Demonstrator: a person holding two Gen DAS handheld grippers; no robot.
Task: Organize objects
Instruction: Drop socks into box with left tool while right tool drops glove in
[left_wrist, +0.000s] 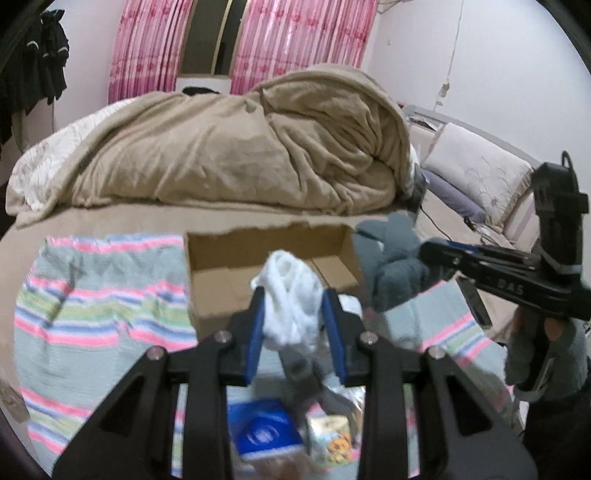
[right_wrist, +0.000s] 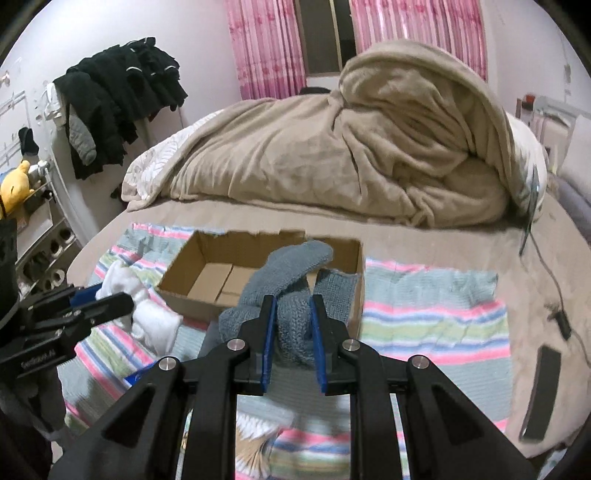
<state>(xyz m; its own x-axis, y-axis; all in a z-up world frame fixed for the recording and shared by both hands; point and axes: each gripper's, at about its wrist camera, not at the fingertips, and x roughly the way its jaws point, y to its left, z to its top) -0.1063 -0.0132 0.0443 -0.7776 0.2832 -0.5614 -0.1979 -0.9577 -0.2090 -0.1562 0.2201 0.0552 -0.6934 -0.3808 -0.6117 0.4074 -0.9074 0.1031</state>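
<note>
An open cardboard box (left_wrist: 258, 273) (right_wrist: 207, 273) sits on a striped towel (left_wrist: 92, 295) (right_wrist: 424, 314) on the bed. My left gripper (left_wrist: 295, 321) is shut on a white bundle of socks (left_wrist: 291, 299) held just in front of the box; it also shows in the right wrist view (right_wrist: 147, 314). My right gripper (right_wrist: 293, 325) is shut on a grey knitted item (right_wrist: 291, 280) held over the box's near right corner; it also shows in the left wrist view (left_wrist: 391, 266), with the gripper (left_wrist: 439, 254).
A blue box (left_wrist: 262, 432) and a small printed packet (left_wrist: 328, 435) lie on the towel below my left gripper. A heaped beige blanket (left_wrist: 240, 147) fills the far bed. A dark phone (right_wrist: 541, 391) and cable (right_wrist: 554, 295) lie at right.
</note>
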